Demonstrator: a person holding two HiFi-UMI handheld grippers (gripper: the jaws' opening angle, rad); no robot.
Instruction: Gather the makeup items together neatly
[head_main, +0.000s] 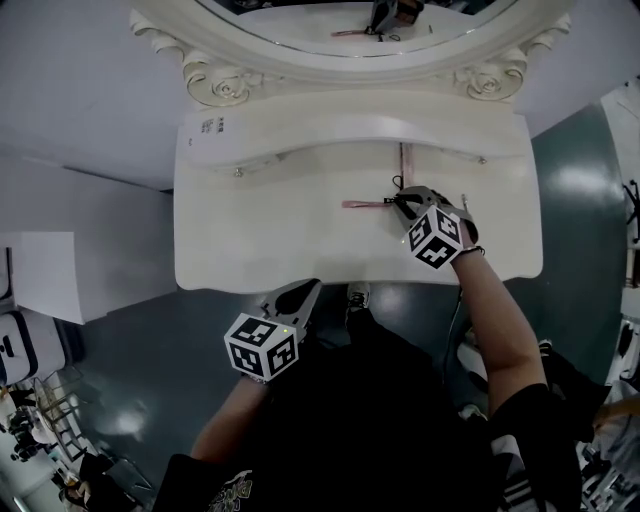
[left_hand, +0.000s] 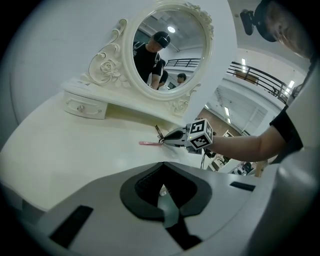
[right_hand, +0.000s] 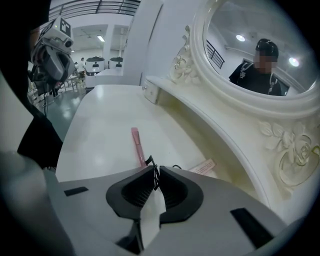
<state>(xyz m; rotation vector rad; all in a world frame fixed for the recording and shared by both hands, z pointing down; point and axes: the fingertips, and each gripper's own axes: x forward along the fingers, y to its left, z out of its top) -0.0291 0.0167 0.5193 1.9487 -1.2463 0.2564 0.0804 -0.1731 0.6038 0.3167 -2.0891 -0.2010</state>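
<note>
head view: a white dressing table (head_main: 250, 240) stands on a glossy grey-green floor (head_main: 130, 350), with an oval mirror (head_main: 300, 25) at its far side and white walls to either side. three makeup items lie right of centre. one pink stick (head_main: 364, 204) lies crosswise. one slim strip (head_main: 402, 165) runs near to far just beyond it. one thin black item (head_main: 398, 192) lies where the two meet. there are two grippers. the right gripper (head_main: 400, 203) reaches in from the right on a bare forearm, its tip at the black item and the pink stick's right end. the left gripper (head_main: 312, 287) hangs at the table's near edge, well apart from the items.

left gripper view: white tabletop (left_hand: 75, 150), carved mirror (left_hand: 167, 50), one small drawer (left_hand: 85, 106) under it, and a bright hall with railings to the right. the left gripper (left_hand: 162, 165) has its jaws pressed together with nothing between them. far ahead, the right gripper (left_hand: 162, 140) tips down onto the table beside the pink stick (left_hand: 147, 143) and the slim strip (left_hand: 157, 131).

right gripper view: the tabletop (right_hand: 100, 125) runs away to the far left, with the mirror (right_hand: 260, 50) on the right. the right gripper (right_hand: 154, 172) points steeply down, its jaws almost together and pinching the thin black item (right_hand: 151, 167). the pink stick (right_hand: 137, 145) lies just beyond the tips. the slim strip (right_hand: 202, 166) is just to the right, half hidden by the jaw.
</note>
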